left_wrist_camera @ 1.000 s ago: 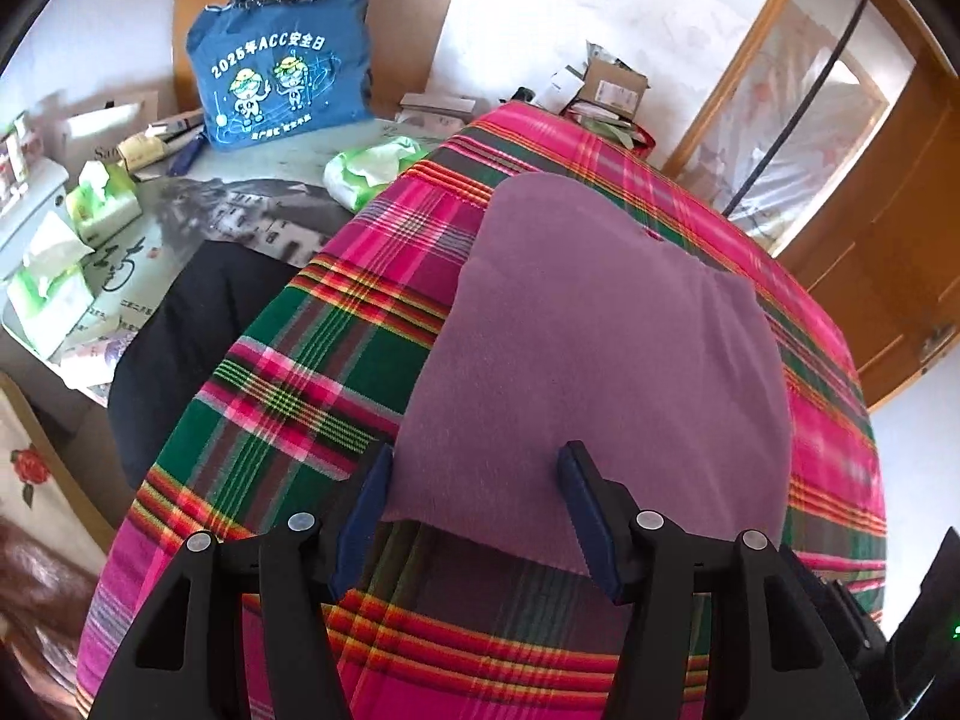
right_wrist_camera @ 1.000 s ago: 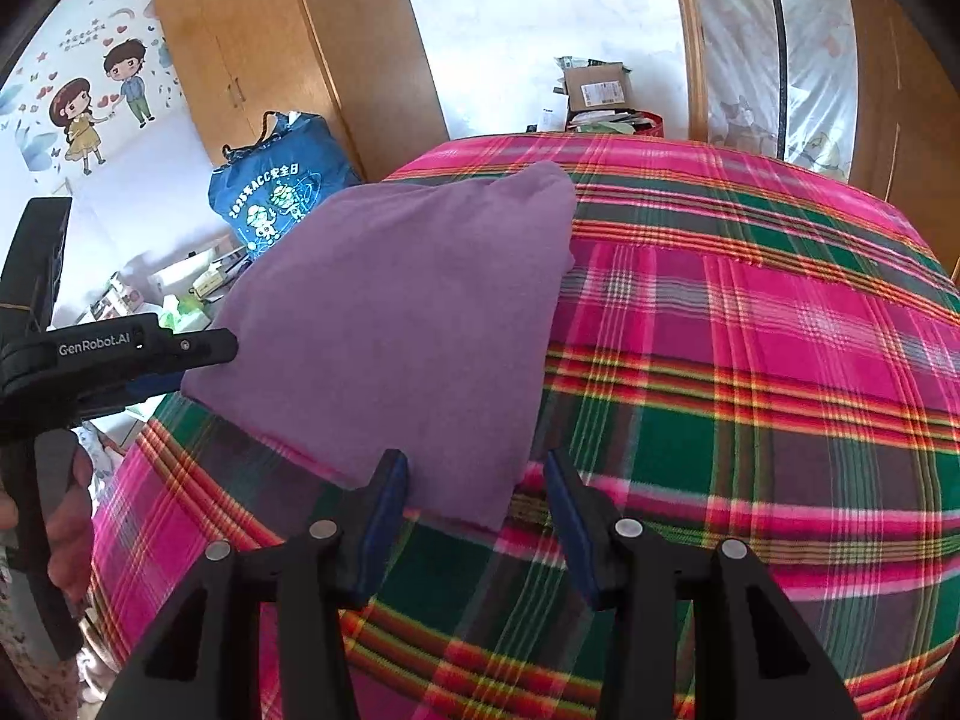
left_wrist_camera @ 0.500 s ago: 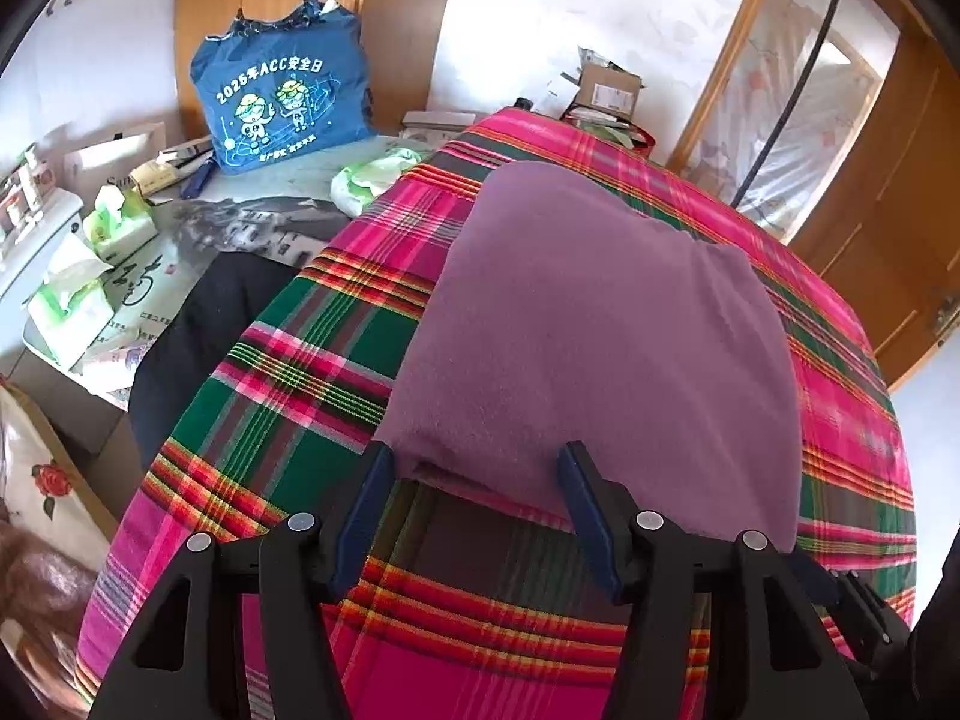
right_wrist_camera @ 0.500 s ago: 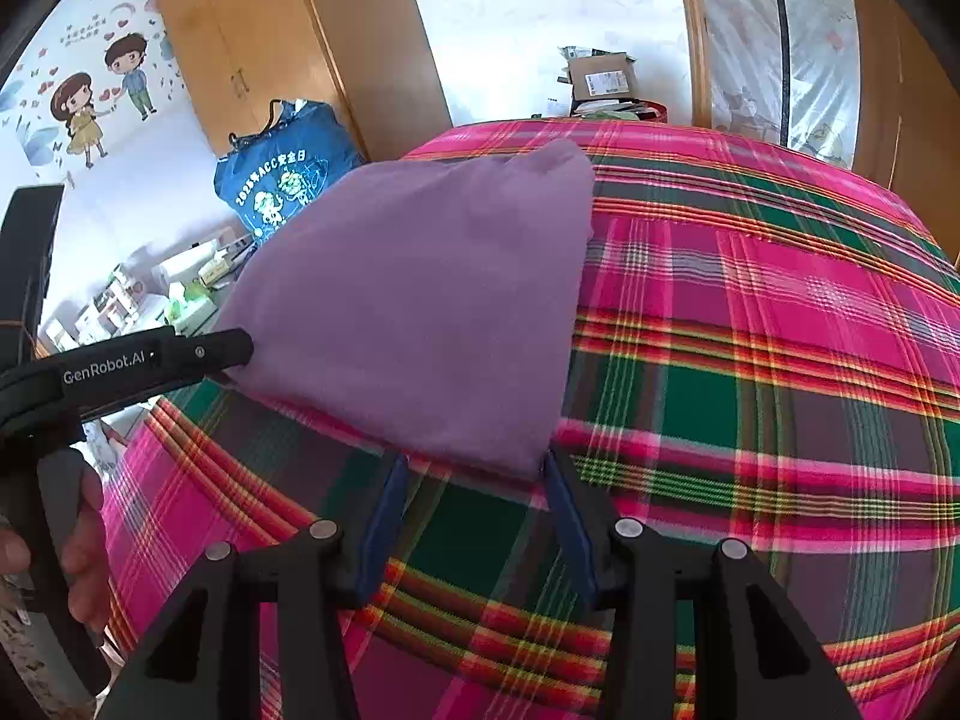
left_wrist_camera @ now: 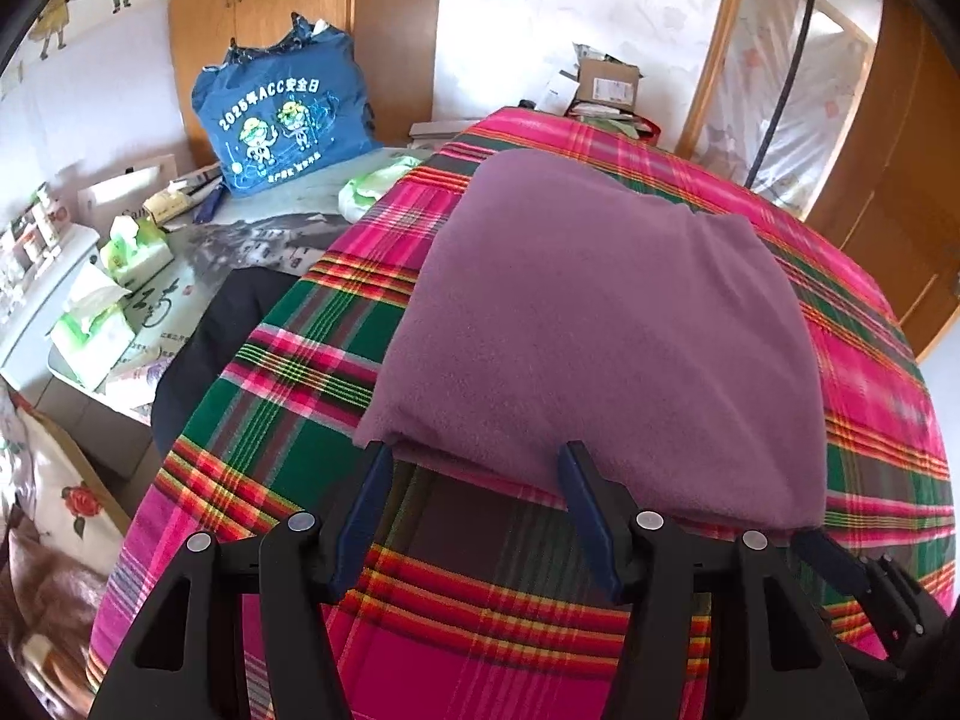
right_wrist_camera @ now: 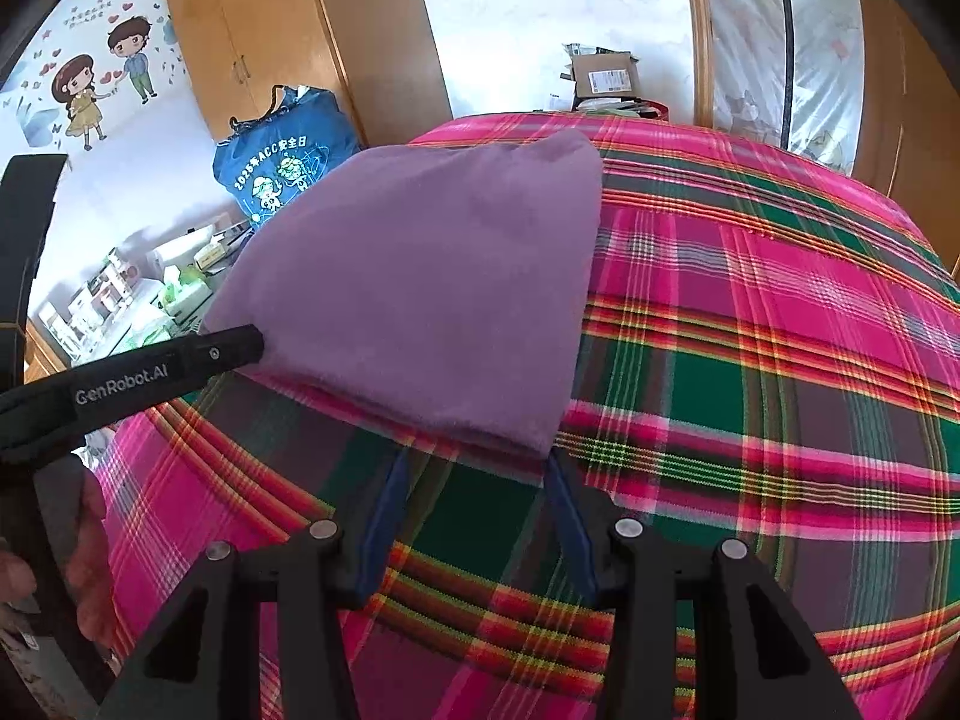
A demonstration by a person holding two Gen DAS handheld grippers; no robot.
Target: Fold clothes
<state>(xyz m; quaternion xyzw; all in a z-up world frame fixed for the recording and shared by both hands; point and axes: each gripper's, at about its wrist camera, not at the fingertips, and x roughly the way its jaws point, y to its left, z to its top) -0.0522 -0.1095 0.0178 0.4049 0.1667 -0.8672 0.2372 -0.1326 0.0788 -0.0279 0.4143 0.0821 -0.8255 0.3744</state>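
A folded purple cloth (left_wrist_camera: 600,324) lies flat on the pink and green plaid bedspread (left_wrist_camera: 480,630). My left gripper (left_wrist_camera: 474,456) is open, with its blue fingertips at the cloth's near edge, beside the near left corner, and nothing pinched between them. In the right wrist view the same purple cloth (right_wrist_camera: 420,288) shows its near right corner just ahead of my right gripper (right_wrist_camera: 474,462), which is also open and empty. The left gripper (right_wrist_camera: 228,348) enters that view from the left, a person's hand (right_wrist_camera: 90,546) on it. The right gripper (left_wrist_camera: 840,558) shows at the lower right of the left wrist view.
A blue tote bag (left_wrist_camera: 282,120) and tissue packs (left_wrist_camera: 126,246) crowd a side table left of the bed. A black garment (left_wrist_camera: 222,330) hangs at the bed's left edge. A cardboard box (left_wrist_camera: 606,81) sits beyond the far end, with wooden wardrobe doors (right_wrist_camera: 288,36) behind.
The cloth's near edge, which lay between both pairs of fingers, now sits at their tips and lies flatter. The left gripper has shifted and rolled slightly; the right has hardly moved.
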